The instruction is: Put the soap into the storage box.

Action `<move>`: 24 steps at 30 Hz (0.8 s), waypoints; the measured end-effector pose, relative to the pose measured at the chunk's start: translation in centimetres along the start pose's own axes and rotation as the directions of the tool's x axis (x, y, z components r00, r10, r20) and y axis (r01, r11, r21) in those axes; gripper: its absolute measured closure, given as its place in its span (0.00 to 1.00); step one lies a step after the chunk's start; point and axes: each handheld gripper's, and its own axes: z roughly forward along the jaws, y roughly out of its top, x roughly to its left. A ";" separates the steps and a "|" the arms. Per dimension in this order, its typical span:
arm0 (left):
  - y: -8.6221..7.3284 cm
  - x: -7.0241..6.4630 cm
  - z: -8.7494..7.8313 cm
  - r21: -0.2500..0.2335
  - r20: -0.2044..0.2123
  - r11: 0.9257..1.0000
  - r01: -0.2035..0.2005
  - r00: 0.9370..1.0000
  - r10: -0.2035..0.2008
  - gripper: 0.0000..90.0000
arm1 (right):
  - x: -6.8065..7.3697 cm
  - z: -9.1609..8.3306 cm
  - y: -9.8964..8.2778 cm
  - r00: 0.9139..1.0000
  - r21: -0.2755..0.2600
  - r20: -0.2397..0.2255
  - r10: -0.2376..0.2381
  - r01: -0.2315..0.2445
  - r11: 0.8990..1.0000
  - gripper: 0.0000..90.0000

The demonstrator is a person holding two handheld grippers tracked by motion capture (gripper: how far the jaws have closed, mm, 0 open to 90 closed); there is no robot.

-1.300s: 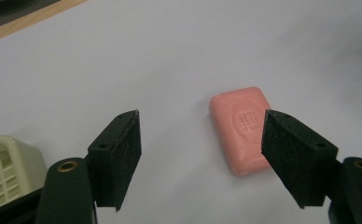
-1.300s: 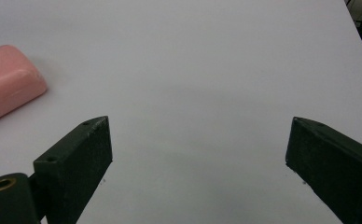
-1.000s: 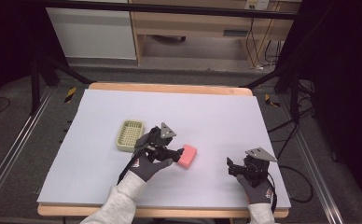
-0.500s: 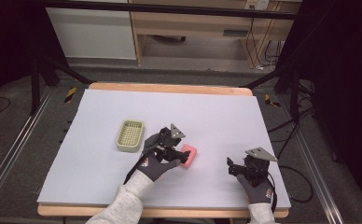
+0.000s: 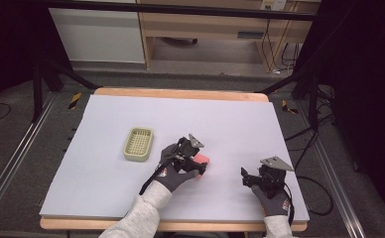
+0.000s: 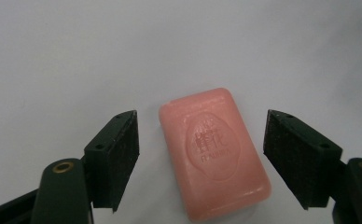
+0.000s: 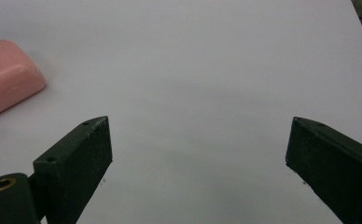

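Note:
A pink bar of soap [image 6: 214, 149] with a stamped face lies flat on the white mat [image 5: 106, 173]. My left gripper [image 6: 200, 116] hangs right over the soap, one pad on each side with a gap to both. Its jaws have just been opening and stand open. In the high view the left gripper [image 5: 199, 167] covers part of the soap [image 5: 203, 159]. My right gripper [image 5: 244, 177] rests open near the mat's front right with nothing between its pads [image 7: 83, 149]. The soap's end [image 7: 6, 79] shows at the far left of the right gripper view.
A pale green slotted soap dish [image 5: 138, 144] sits on the mat to the left of the left gripper. The mat lies on a wooden table [image 5: 180, 93]. Cables trail off the right side, and dark stand legs flank the table.
My left gripper has moved right and down over the soap, which now lies between its pads. The right gripper has stayed put.

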 end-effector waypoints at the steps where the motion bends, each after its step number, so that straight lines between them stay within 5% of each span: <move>1: 0.0 0.0 0.2 -0.002 0.003 1.000 0.004 1.000 -0.004 0.30 | 0.0 0.0 0.0 1.000 0.002 0.000 -0.002 0.002 1.000 0.08; 24: -0.2 -0.3 2.9 0.071 0.005 0.997 0.019 1.000 -0.020 0.31 | 0.0 0.3 0.0 1.000 0.018 -0.004 -0.006 0.006 1.000 0.08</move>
